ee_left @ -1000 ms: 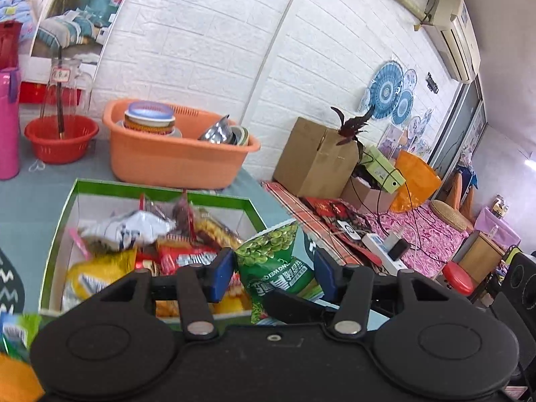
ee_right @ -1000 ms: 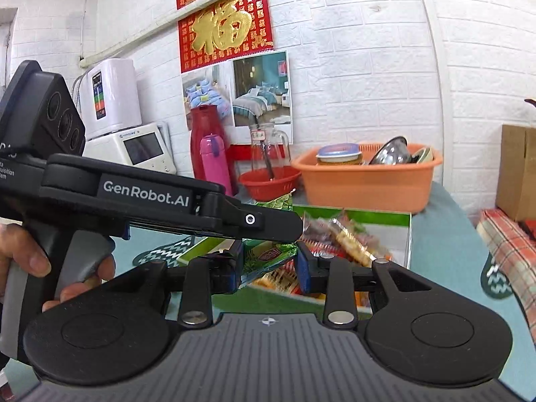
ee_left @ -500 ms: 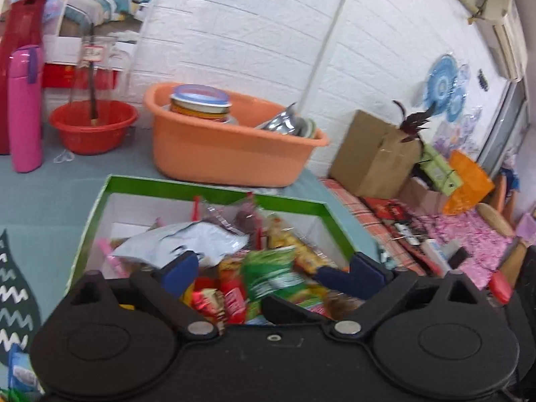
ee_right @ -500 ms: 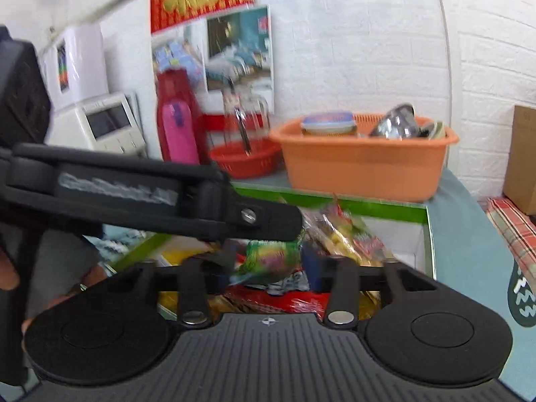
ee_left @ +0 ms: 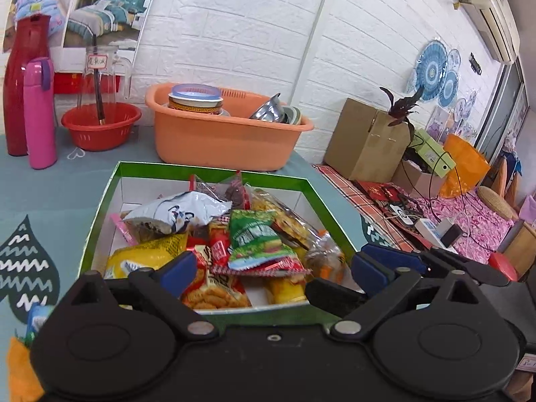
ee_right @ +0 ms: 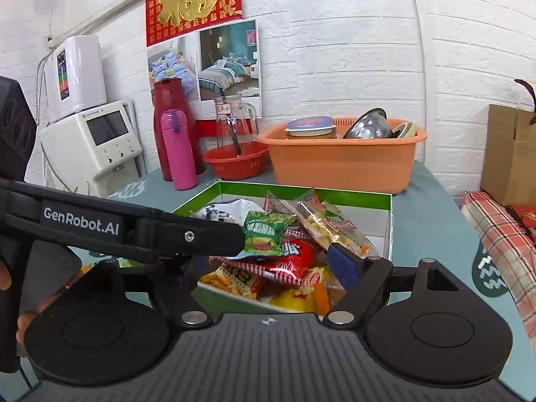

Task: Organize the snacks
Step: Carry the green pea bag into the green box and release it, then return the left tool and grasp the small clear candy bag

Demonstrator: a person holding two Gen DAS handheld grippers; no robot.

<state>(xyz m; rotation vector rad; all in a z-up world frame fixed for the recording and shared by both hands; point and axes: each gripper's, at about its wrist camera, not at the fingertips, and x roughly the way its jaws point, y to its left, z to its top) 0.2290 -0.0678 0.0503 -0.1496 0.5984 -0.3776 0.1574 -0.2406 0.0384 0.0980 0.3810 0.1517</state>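
Change: a second ago each gripper had a green snack packet between its pads; now both packets lie on the heap in the box and the pads are spread apart.
Left gripper (ee_left: 273,271): jaws at full spread, nothing between the pads, poised over the near edge of the box.
Right gripper (ee_right: 264,268): jaws opening, nearly at full width, nothing gripped; its left finger is hidden behind the other tool's black arm.
Green pea packet (ee_left: 258,238): lying on top of the pile, slightly right of centre, apart from both sets of pads.
Snack box (ee_left: 104,194): green-rimmed, white inside, on the grey-blue tablecloth (ee_left: 50,181); holds the whole heap.
Other snacks: white crumpled bag (ee_left: 177,211) at back left, yellow bag (ee_left: 147,254) at front left, red packet (ee_right: 291,258) under the green one, clear bag of crackers (ee_right: 328,227) at right.
Behind box: orange tub (ee_left: 217,137) with bowls, red basket (ee_left: 100,127), pink bottle (ee_left: 40,110).
Person: a hand (ee_right: 6,274) on the left tool's handle, mostly cut off.
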